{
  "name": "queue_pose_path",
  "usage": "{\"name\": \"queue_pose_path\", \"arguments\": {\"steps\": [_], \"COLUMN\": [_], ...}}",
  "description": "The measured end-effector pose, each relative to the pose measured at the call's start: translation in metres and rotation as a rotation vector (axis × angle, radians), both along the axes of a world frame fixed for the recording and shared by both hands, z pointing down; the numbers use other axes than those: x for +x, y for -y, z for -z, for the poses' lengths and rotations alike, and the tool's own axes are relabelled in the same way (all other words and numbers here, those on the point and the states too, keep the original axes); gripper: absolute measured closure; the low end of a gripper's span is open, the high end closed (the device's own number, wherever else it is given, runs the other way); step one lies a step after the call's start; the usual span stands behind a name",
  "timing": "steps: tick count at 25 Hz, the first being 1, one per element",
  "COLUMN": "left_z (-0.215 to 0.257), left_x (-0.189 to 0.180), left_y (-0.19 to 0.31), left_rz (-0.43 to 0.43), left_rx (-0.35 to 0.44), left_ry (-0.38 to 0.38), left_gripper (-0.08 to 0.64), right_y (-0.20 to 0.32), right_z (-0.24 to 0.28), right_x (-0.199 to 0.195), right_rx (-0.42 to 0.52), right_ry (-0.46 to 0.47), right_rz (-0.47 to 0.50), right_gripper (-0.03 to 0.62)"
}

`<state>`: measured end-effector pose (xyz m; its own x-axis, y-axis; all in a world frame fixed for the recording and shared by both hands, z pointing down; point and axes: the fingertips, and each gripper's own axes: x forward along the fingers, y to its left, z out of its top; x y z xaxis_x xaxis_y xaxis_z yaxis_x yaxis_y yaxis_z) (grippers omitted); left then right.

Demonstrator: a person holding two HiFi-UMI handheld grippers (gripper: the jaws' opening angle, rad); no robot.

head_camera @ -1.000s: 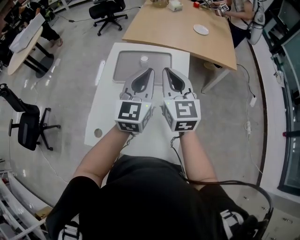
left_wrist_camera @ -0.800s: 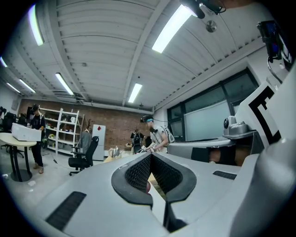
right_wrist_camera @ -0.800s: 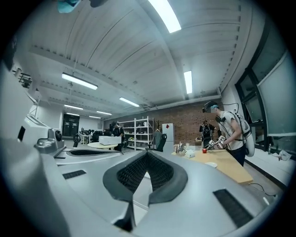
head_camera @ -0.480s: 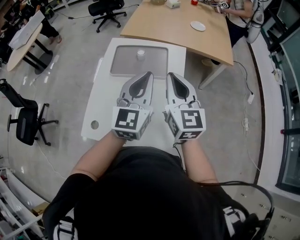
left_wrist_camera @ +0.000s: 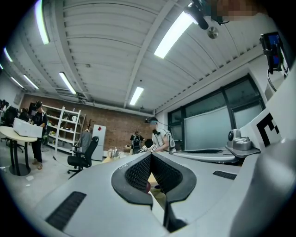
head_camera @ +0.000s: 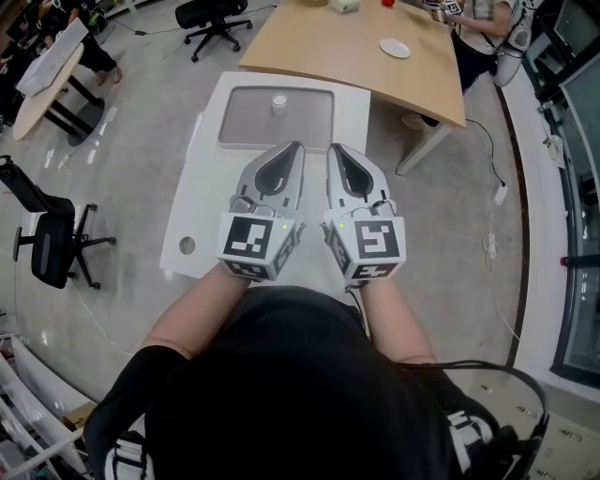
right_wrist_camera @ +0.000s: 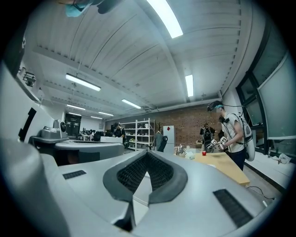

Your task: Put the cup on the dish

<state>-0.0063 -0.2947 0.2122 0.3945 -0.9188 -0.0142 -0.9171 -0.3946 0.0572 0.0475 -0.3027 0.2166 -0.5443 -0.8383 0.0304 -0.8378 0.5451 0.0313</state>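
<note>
A small white cup point(head_camera: 279, 101) stands upright on a grey tray point(head_camera: 309, 127) at the far end of a white table point(head_camera: 208, 211). A white dish point(head_camera: 395, 48) lies on the wooden table point(head_camera: 347, 61) beyond it. My left gripper point(head_camera: 299, 147) and right gripper point(head_camera: 329, 149) hover side by side over the near half of the white table, both pointing toward the tray and short of the cup. Each is shut with nothing between its fingers. In the left gripper view the left gripper point(left_wrist_camera: 150, 155) shows its tips meeting; so does the right gripper point(right_wrist_camera: 146, 152) in its own view.
A person point(head_camera: 480, 21) stands at the far right end of the wooden table, holding grippers. An office chair point(head_camera: 56, 251) is on the floor to the left, another chair point(head_camera: 214, 19) at the back. The white table has a round hole point(head_camera: 187, 246) near its left edge.
The gap between my grippers and the tray with the cup has widened a little in the head view. Both grippers stay shut and side by side.
</note>
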Motion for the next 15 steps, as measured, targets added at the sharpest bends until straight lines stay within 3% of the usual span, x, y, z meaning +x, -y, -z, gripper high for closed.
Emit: {"name": "queue_pose_path", "arguments": {"steps": [10, 15], "left_z": [0.0049, 0.0021], "left_x": [0.0038, 0.0012], "left_y": [0.0002, 0.0011], "left_rz": [0.011, 0.029], "left_rx": [0.004, -0.044], "left_ry": [0.013, 0.041], "left_gripper": [0.554, 0.554], "right_y": [-0.0017, -0.0011], "right_z": [0.0036, 0.0020], "right_x": [-0.0016, -0.0018], "right_rx": [0.002, -0.002], "right_ry": [0.001, 0.007], "right_rz": [0.021, 0.025], "right_gripper": [0.581, 0.580]}}
